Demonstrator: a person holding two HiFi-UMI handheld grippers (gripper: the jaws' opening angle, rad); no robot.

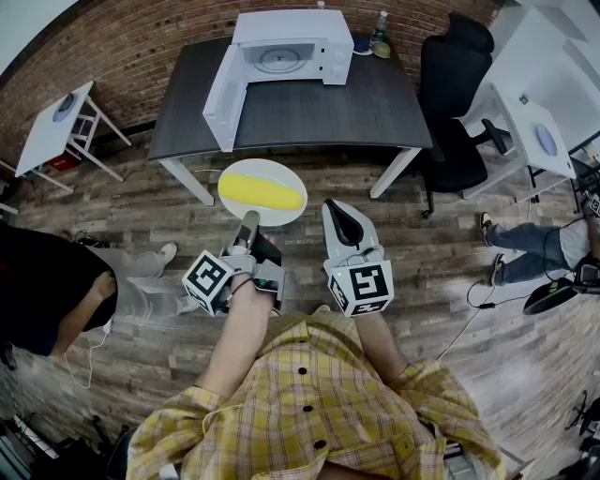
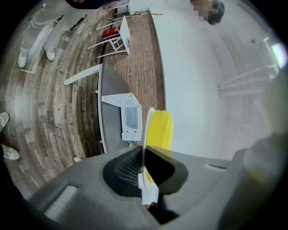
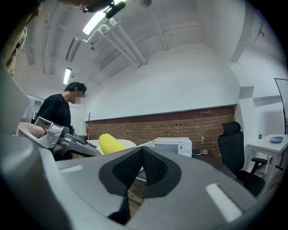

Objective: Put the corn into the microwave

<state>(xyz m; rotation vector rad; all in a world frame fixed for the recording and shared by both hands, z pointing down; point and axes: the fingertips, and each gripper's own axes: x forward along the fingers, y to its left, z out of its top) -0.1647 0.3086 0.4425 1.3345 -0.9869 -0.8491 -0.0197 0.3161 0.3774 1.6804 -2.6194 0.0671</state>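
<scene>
Corn (image 1: 264, 192) sits on plate (image 1: 284, 217) clamped in left gripper's (image 1: 248, 223) fingers (image 2: 122, 170).

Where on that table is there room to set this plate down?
The table is bare in front of the microwave, right of its open door, and left of that door. Crowded: the back right corner, with a bottle.

No legible txt, brands or nos. Only b/w square code markers on cubes of left hand-held gripper (image 1: 248, 225) & right hand-held gripper (image 1: 339, 212), no letters.
</scene>
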